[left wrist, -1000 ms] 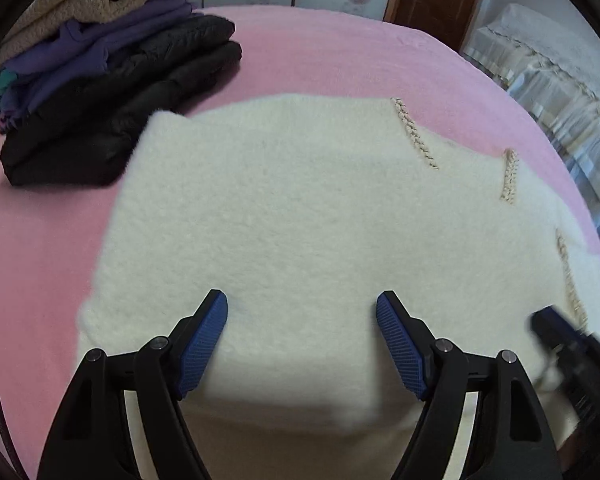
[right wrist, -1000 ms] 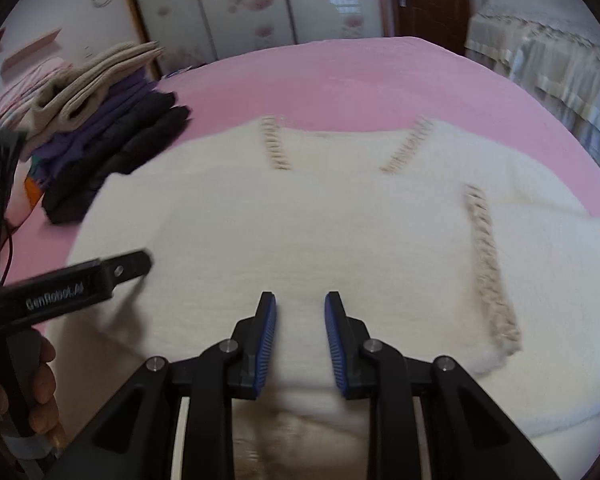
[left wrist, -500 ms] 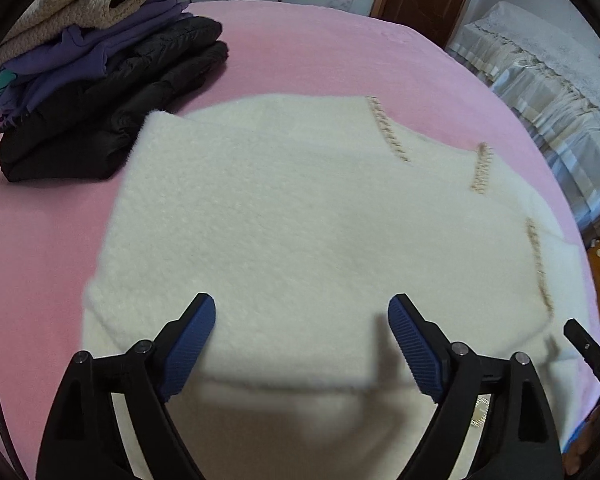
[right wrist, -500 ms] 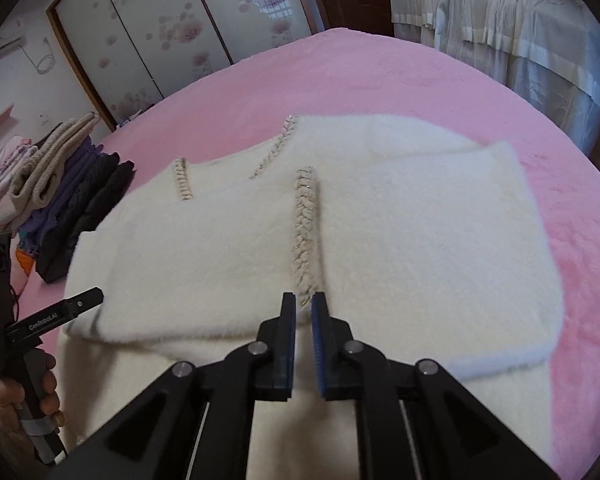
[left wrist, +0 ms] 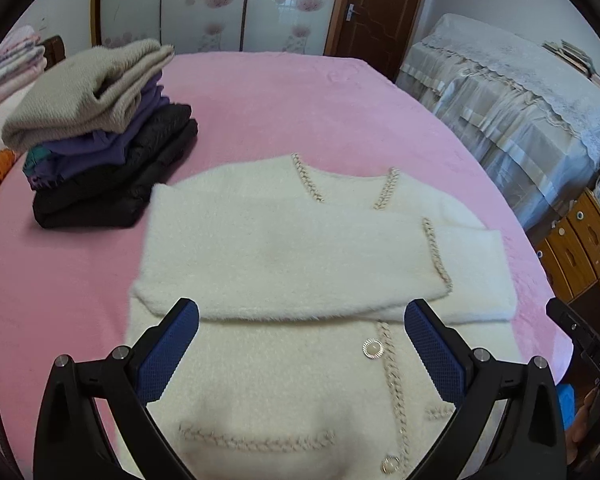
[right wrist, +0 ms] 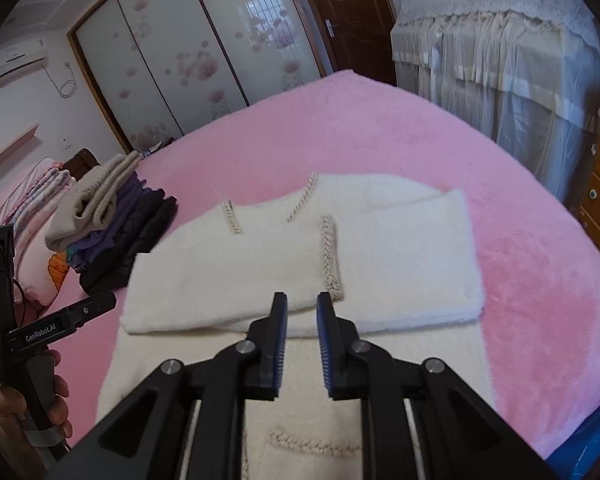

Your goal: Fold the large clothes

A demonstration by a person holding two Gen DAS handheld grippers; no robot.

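Cream cardigan [left wrist: 284, 248] is lying flat on the pink bedspread [left wrist: 308, 96], front up, with both sleeves folded across the chest, one overlapping the other, braided trim showing at the neckline and cuff. Buttons and a trimmed pocket are showing on the lower front, near the cameras. At far left, a stack of folded clothes [left wrist: 100, 136] is sitting on the bedspread, beige knit on top, purple under it, black at the bottom; its black layer is just beside the cardigan's left shoulder. Left gripper [left wrist: 300, 328] is hovering over the lower front, jaws having just been opening and now spread wide, nothing between the blue pads. In the right wrist view a hand [right wrist: 28, 396] is holding that gripper's handle at the left edge. Right gripper [right wrist: 302, 320] is hanging above the folded sleeves' edge, jaws having just been opening, narrowly apart, gripping nothing. Farther right, lace-covered furniture [left wrist: 512, 92] and wooden drawers [left wrist: 580, 248] are standing beside the bed.
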